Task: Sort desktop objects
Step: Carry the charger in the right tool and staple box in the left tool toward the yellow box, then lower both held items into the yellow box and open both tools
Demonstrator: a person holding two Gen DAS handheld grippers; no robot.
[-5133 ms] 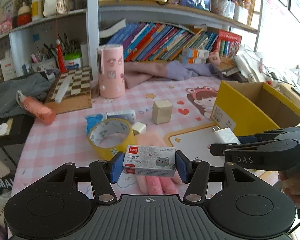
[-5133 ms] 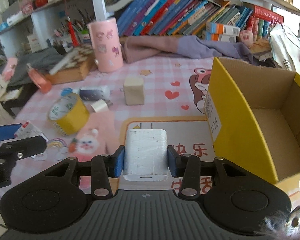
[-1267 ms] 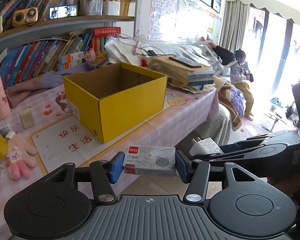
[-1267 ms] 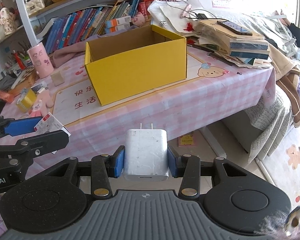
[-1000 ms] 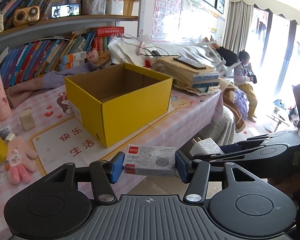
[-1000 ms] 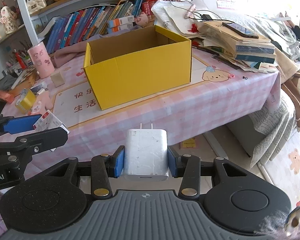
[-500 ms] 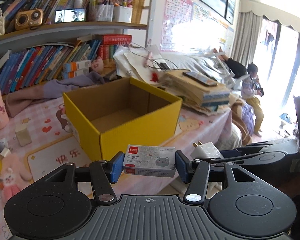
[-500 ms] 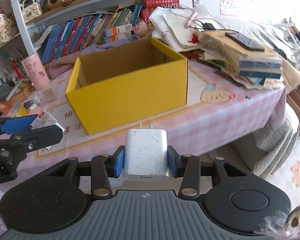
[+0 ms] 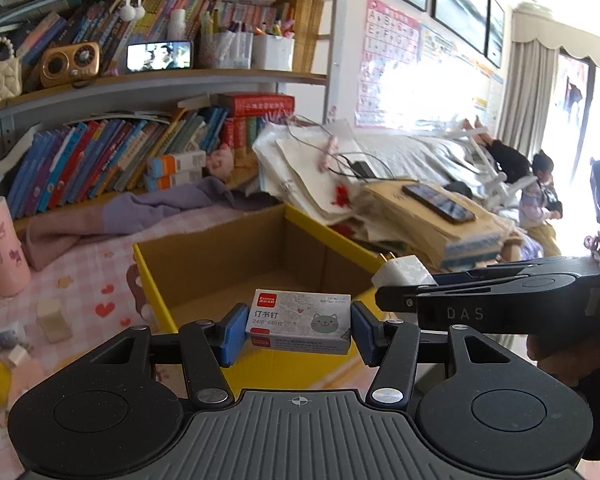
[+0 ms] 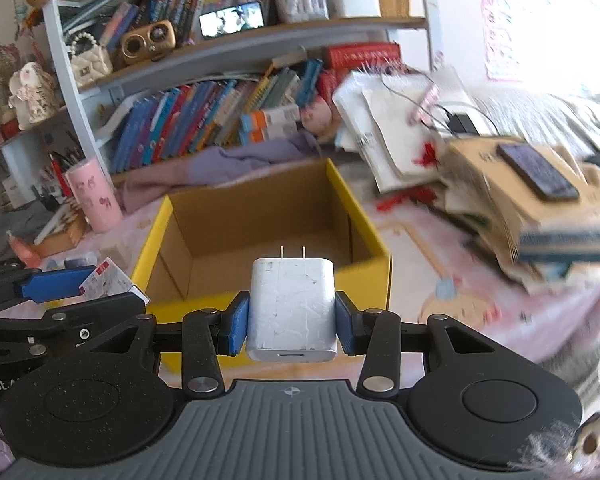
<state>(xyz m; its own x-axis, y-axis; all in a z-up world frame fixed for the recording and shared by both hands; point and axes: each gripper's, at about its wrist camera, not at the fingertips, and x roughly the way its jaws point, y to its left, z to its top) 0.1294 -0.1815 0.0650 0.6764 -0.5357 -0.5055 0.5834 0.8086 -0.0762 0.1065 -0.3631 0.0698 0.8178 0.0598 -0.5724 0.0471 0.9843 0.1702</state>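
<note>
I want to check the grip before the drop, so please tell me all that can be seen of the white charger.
The white charger is a boxy plug block with rounded corners, a scuffed plastic face, two metal prongs pointing away from the camera and a slot port at its near end. The right tool clamps its two sides between blue pads. It hangs before the open yellow box, not touching it.

Bookshelf (image 9: 156, 80) behind desk: books in leaning rows, gold retro radio (image 9: 70, 64) beside a lit phone screen (image 9: 158, 56) on upper shelf. Purple cloth (image 9: 148, 212) lies crumpled below the books. Paper stack (image 10: 531, 216), dark phone (image 10: 539, 176) on top. Pink-checked tablecloth (image 9: 100, 264).
</note>
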